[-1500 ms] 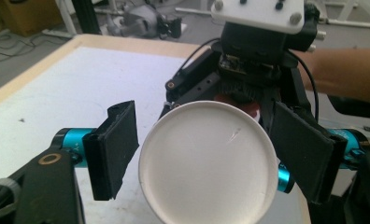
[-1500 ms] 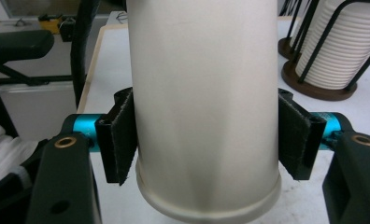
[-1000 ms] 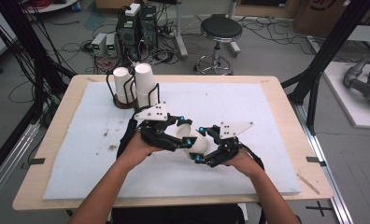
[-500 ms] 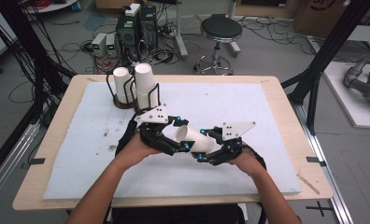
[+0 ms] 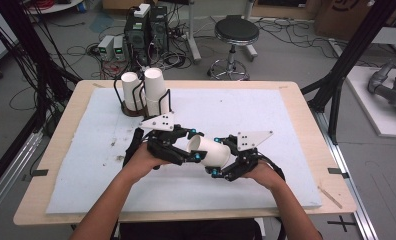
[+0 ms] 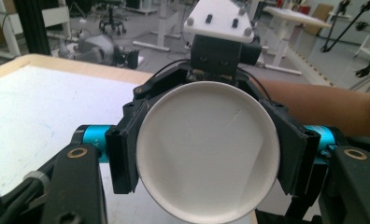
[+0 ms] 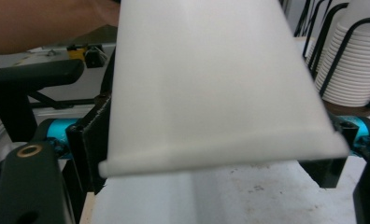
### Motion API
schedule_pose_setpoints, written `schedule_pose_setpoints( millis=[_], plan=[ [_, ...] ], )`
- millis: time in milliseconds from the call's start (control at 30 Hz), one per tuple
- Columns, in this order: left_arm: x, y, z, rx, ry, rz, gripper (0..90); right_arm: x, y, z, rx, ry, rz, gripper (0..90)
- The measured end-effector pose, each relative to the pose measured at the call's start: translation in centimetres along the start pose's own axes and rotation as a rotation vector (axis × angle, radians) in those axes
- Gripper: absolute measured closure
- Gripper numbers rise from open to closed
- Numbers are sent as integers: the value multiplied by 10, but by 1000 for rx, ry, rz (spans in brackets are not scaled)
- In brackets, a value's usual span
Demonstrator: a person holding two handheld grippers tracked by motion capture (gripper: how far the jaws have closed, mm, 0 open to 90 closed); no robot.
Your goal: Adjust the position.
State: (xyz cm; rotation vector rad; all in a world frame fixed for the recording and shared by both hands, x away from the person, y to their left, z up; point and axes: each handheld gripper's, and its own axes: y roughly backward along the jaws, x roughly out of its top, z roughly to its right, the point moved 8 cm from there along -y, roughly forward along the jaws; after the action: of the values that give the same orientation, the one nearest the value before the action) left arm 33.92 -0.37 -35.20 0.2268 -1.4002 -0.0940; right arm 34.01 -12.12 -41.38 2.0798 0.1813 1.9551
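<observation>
White paper cup (image 5: pixel 212 152) lies on its side in the air above the middle of the bench (image 5: pixel 296 100), held between my two tools. Pale foam mat (image 5: pixel 266 115) covers most of the bench top.

Far left, back of the mat: a black wire rack (image 5: pixel 162 102) with two stacks of white cups (image 5: pixel 154 82) standing upright, well apart from the work.

Left hand-held gripper (image 5: pixel 193 145): it meets the cup at the open rim end. In the left gripper view I look straight at a round white face of the cup (image 6: pixel 207 151); whether my own jaws pinch the rim there I cannot tell from the pictures, though they stand nearly together. The jaws opened and then closed again just now.

Right hand-held gripper (image 5: pixel 221 160): clamped across the cup's body, jaws spread wide around it. In the left gripper view its black pads (image 6: pixel 122 154) press both sides of the cup. The right gripper view has the cup wall (image 7: pixel 216 79) across the jaws, rim toward the camera, and the stacked cups (image 7: pixel 351 60) at the far right.
</observation>
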Motion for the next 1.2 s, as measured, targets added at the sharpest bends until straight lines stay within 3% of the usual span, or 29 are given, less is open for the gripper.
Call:
schedule_pose_setpoints(
  millis=[67, 200, 267, 367, 467, 633, 833, 1000, 1033, 1200],
  plan=[
    [1, 0, 0, -3, 3, 14, 360, 2, 1, 0, 2, 5, 13, 189],
    [0, 1, -1, -6, 11, 20, 364, 5, 6, -1, 20, 25, 32, 288],
    [-4, 1, -2, 0, 24, -1, 360, 4, 9, 0, 10, 31, 23, 318],
    [-9, 0, -4, 56, -5, -57, 322, 4, 11, 2, 0, 35, 16, 328],
    [-11, 0, -5, 73, -8, -80, 277, 2, 12, 4, -8, 34, 1, 334],
    [-16, 1, -6, 50, -14, -104, 307, 0, 11, 4, -6, 39, -19, 345],
    [-22, 3, -5, 1, 9, -76, 356, -2, 11, 3, 21, 36, -37, 321],
    [-24, 7, -4, -21, 30, -11, 359, 2, 10, 2, 10, -11, 12, 208],
    [-23, 8, -4, -32, 33, 17, 359, 3, 10, 2, 9, -18, 20, 208],
    [-24, 9, -1, -66, 12, 64, 362, 8, 12, -1, 36, -26, 69, 211]
  ],
)
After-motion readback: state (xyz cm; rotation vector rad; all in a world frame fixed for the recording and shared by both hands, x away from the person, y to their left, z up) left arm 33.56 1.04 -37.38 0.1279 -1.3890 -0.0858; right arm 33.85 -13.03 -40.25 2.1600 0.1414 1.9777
